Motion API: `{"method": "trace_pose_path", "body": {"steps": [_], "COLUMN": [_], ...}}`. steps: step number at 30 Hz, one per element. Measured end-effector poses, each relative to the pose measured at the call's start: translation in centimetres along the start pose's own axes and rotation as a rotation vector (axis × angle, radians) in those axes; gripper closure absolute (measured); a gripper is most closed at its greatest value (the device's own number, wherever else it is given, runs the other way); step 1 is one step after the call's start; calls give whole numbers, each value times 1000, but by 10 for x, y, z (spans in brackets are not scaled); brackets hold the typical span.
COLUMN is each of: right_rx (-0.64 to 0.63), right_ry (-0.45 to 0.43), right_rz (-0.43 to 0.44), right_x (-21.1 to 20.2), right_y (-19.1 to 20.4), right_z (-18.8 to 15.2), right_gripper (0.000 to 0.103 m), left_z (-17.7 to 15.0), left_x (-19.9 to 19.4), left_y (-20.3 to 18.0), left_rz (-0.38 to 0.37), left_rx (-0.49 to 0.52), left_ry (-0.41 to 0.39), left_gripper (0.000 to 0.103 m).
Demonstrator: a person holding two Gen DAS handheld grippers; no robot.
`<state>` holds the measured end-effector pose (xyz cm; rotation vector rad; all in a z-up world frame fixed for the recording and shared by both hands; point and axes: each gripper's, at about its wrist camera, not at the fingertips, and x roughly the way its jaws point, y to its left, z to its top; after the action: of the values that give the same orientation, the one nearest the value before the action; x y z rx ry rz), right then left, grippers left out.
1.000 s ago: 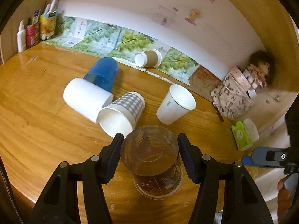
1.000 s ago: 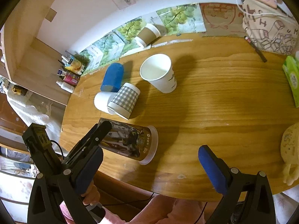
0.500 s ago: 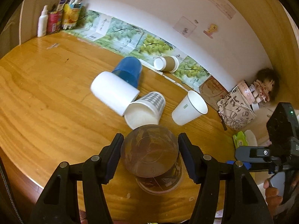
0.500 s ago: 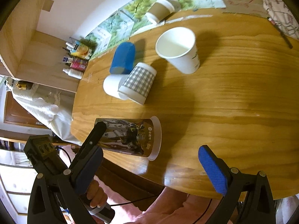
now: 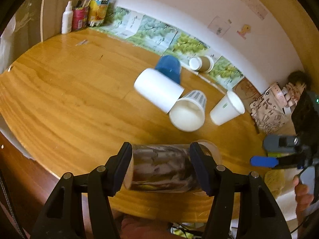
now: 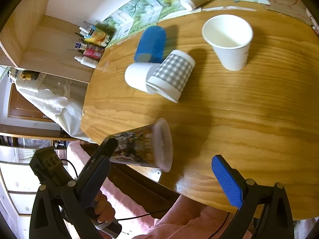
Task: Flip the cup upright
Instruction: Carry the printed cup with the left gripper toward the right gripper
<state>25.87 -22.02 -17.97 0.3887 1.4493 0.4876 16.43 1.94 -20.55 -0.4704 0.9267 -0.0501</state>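
My left gripper (image 5: 161,165) is shut on a clear plastic cup with dark printed artwork (image 5: 163,169). The cup is lifted off the wooden table (image 5: 69,99) and lies sideways between the pads, its rim to the right. In the right wrist view the same cup (image 6: 139,149) hangs tilted over the table's near edge, rim toward the table's middle, with the left gripper's finger (image 6: 105,147) on it. My right gripper (image 6: 161,179) is open and empty, near the front edge to the right of the cup.
On the table lie a white cup (image 5: 157,89), a blue cup (image 5: 169,68), a grey checked cup (image 5: 189,111) and a brown cup (image 5: 201,63) on their sides. A white paper cup (image 5: 227,109) stands upright. Bottles (image 5: 79,18) stand back left, a patterned bag (image 5: 269,111) right.
The left gripper has lifted the printed cup off the table and turned it from base-up to sideways. The right gripper stayed open and drew back a little.
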Motion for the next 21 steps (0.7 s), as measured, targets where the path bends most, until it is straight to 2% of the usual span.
{"method": "trace_pose_path", "body": {"steps": [9, 21], "right_rx": [-8, 3], "right_ry": [18, 29], "right_rz": [5, 6], "right_x": [12, 15], "right_y": [16, 12], "right_z": [1, -7], "right_gripper": [1, 1], "left_z": [-18, -22], "left_x": [8, 18], "left_y": [6, 1], "left_rz": [34, 79], "left_rx": [18, 34], "left_ry": [49, 30], "left_gripper": [39, 39]}}
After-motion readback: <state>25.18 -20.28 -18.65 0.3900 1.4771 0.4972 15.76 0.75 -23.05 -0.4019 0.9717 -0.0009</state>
